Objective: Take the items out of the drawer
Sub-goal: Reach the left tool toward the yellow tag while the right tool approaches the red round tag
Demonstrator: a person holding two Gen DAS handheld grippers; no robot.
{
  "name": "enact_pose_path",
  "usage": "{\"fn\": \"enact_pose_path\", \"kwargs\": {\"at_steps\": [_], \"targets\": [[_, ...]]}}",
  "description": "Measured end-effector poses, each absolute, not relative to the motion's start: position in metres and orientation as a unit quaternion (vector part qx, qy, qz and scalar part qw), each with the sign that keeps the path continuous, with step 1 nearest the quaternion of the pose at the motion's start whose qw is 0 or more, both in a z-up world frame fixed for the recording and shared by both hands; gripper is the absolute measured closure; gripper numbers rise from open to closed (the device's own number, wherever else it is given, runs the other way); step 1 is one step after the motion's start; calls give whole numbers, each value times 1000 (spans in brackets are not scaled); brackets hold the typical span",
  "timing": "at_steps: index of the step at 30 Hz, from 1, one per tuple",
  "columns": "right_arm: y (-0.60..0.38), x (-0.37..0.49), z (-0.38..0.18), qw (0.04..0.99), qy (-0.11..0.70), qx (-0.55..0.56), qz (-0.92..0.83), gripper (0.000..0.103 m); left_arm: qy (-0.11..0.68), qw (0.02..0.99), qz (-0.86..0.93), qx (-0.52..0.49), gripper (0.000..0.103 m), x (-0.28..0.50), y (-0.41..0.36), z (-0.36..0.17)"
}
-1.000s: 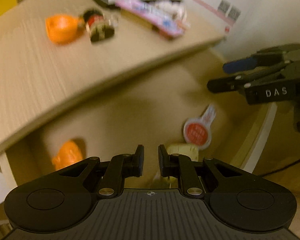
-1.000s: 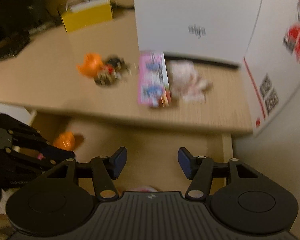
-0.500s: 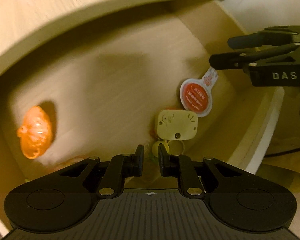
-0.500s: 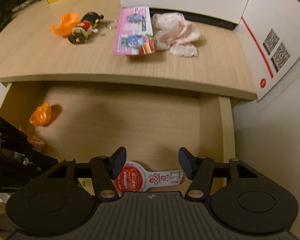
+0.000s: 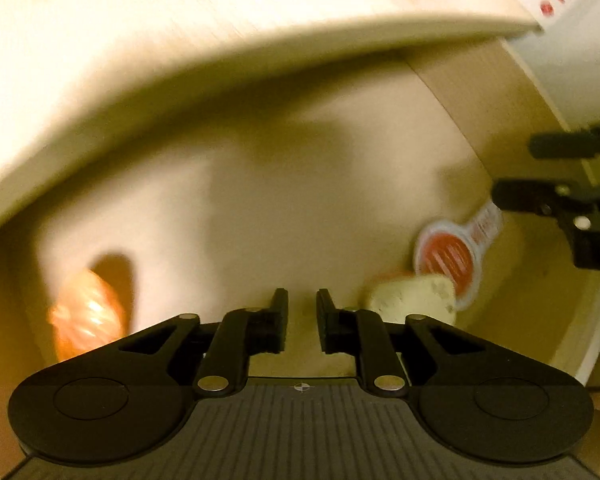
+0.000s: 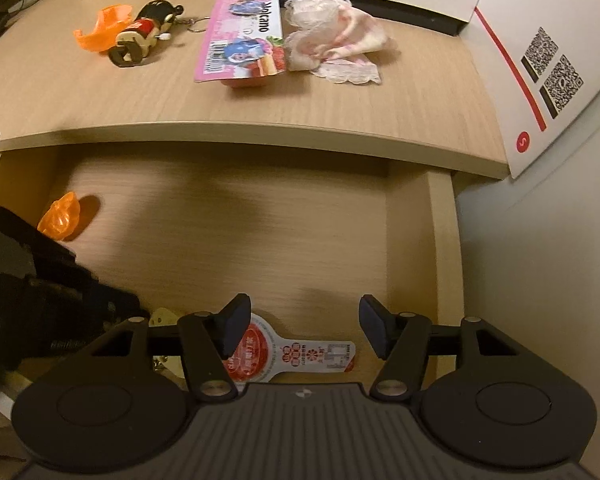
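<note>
lower the opening, empty right claw (image 6: 302, 326) squarely over the red-lidded cup (image 6: 252, 354) at the drawer (image 6: 440, 264) front, left claw (image 5: 302, 322) narrowly parted, empty.

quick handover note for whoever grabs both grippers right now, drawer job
Left hand-held gripper: jaws narrowly apart, empty, over the open drawer.
Right hand-held gripper: jaws opening, nothing pressed, above the red-and-white tag.
In the drawer: the tag, a cream keychain beside it, an orange piece at far left.
On the desk: orange scoop, toy keychain, pink packet, lace cloth.
Left: lift out the three drawer items.
</note>
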State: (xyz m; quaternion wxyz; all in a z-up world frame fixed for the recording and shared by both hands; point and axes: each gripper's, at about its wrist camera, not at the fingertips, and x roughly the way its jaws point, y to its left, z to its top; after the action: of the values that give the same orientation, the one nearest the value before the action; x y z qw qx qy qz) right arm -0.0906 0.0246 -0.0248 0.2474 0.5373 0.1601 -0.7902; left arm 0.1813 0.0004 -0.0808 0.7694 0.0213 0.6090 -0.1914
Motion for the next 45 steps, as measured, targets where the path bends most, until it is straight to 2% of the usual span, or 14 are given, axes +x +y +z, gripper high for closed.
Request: {"fn": "enact_pose_path", "kwargs": {"at_steps": [10,19,22,27,37,41,45], "targets": [[33,-101,-18,253,151,534,-792,40,586,761,-277,-37,86,170,46,-49],[33,-104,-19,254,158,541,-786,39,513,731,-428,138,86,119,-20,-41],[32,-104,-18,255,161,540,-786,38,534,716,-424,149,86,123,-30,-52],[30,-103,-25,256,164,547,-780,38,573,711,-404,64,87,147,-31,-67],[28,-106,-25,250,174,541,-783,38,511,815,-259,93,84,170,-14,-60],[26,-105,-26,256,176,541,-782,38,488,814,-304,77,84,162,-5,-47],[31,-108,-24,261,178,540,-780,38,490,790,-353,105,84,153,-7,-43]]}}
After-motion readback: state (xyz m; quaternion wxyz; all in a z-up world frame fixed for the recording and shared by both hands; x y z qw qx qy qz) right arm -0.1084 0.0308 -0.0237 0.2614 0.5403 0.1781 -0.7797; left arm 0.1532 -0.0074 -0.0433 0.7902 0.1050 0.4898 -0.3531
